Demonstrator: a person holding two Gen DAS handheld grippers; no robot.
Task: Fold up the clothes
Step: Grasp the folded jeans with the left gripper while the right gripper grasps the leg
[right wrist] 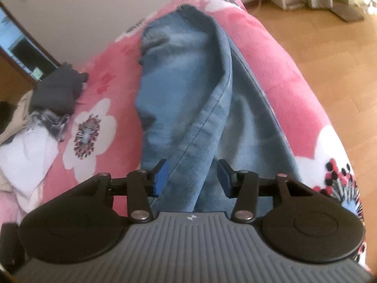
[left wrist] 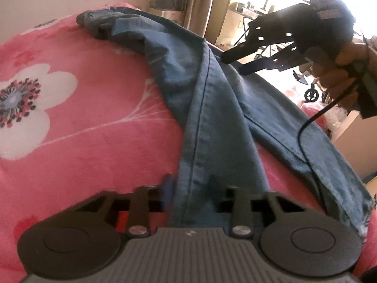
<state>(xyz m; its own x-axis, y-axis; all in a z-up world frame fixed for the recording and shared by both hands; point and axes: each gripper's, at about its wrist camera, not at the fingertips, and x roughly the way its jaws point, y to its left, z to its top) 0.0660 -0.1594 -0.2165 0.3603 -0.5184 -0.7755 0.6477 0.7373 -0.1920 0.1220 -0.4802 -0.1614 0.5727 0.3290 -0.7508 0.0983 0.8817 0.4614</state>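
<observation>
Blue jeans (left wrist: 212, 108) lie stretched across a pink flowered blanket (left wrist: 82, 108) on a bed. One leg runs up between the fingers of my left gripper (left wrist: 192, 184), whose jaws stand apart around the denim. My right gripper (left wrist: 235, 63) shows in the left wrist view at upper right, hovering over the jeans' far edge. In the right wrist view the jeans (right wrist: 188, 94) run away from me, and a folded denim ridge passes between the spread blue pads of my right gripper (right wrist: 193, 176).
A pile of grey and white clothes (right wrist: 42, 113) lies at the blanket's left edge. Wooden floor (right wrist: 329, 59) lies to the right of the bed. A black cable (left wrist: 306, 136) hangs from the right gripper across the jeans. Furniture and a wheeled frame (left wrist: 311, 92) stand beyond the bed.
</observation>
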